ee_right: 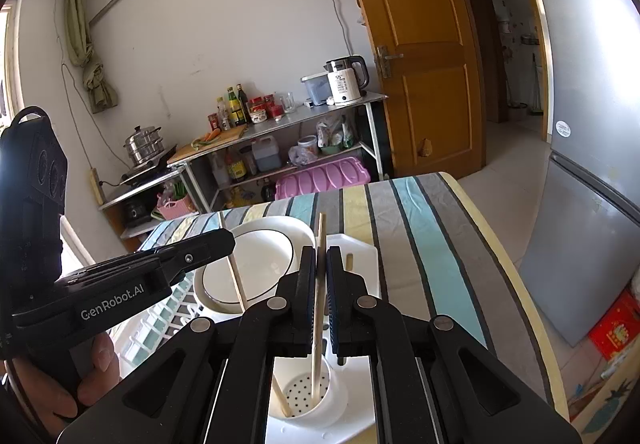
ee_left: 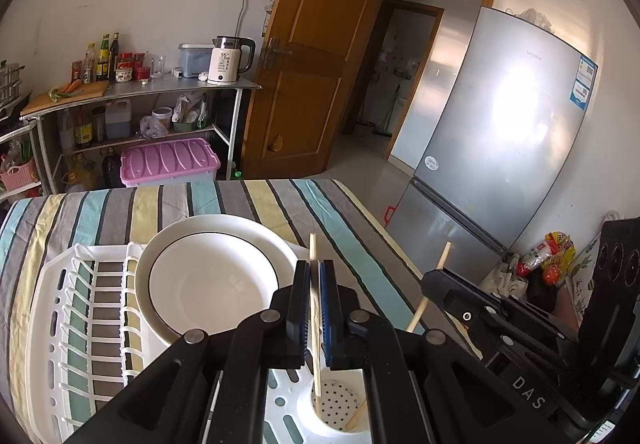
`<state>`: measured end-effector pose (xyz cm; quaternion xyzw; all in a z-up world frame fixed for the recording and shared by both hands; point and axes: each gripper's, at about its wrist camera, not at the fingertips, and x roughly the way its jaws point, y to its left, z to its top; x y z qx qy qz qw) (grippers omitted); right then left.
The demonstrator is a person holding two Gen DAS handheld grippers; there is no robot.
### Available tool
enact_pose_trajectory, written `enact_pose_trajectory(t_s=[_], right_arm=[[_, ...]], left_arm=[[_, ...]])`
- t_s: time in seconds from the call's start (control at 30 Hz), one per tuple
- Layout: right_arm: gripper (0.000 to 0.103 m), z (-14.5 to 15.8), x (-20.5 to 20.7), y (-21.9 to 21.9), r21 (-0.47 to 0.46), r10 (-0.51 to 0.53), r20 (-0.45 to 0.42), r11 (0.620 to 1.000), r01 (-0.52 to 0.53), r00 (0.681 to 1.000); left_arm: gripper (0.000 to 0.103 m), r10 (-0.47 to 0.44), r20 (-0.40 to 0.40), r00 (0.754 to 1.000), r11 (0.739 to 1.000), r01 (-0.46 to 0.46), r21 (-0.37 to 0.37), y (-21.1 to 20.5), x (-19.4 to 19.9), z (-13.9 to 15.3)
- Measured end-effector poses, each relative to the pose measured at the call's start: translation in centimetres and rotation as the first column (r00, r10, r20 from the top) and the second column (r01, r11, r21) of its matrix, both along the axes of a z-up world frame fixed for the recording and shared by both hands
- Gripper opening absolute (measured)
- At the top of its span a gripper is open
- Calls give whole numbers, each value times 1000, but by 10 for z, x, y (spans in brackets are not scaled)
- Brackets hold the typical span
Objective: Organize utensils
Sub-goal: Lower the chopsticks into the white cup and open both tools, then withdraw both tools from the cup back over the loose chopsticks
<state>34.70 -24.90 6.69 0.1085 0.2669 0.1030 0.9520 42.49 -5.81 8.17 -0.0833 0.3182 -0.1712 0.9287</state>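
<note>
— Wooden chopstick in the left wrist view, what has it?

— The left gripper; its jaws are clamped on the stick, which stands almost upright. Its lower end is down inside the round perforated cup at the corner of the white drying rack.

— And the other tool?

— The right gripper is off to the right, pinching a second chopstick that slants down towards the same cup. A plate with a dark ring stands in the rack, on the striped cloth over the surface.

— Now the right wrist view?

— The right gripper has its jaws closed tight on its chopstick, whose tip sits inside the perforated cup. The left gripper reaches in from the left, a hand visible under it, holding its own chopstick, which crosses in front of the plate; a stick end leans against the cup's left wall. The drying rack lies on the striped surface.
</note>
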Motion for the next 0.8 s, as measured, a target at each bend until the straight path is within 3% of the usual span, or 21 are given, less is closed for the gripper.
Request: enact_pose_trajectory(t_s=[0.13,0.33,0.57,0.8], right_arm=[[12,1,-6,1,-26,-4,-18,1000,4,1000],[16,6,-33,-4,-11,-7,-14,1000,7,1000],[17,12,-97,-5,-18,-8,16,1000,8,1000],[17,-4,-156,5,-66,9,-2,998,-9,1000]], left_arm=[[11,-10,-4,1000,1000,10,30,-1,-14,1],[11,0,21,1000,999,-1,55,9,-51,4],[11,12,60,998,995,-17,98,28,-120,0],[11,11,54,999,993,-18,120,47,-195,-17]])
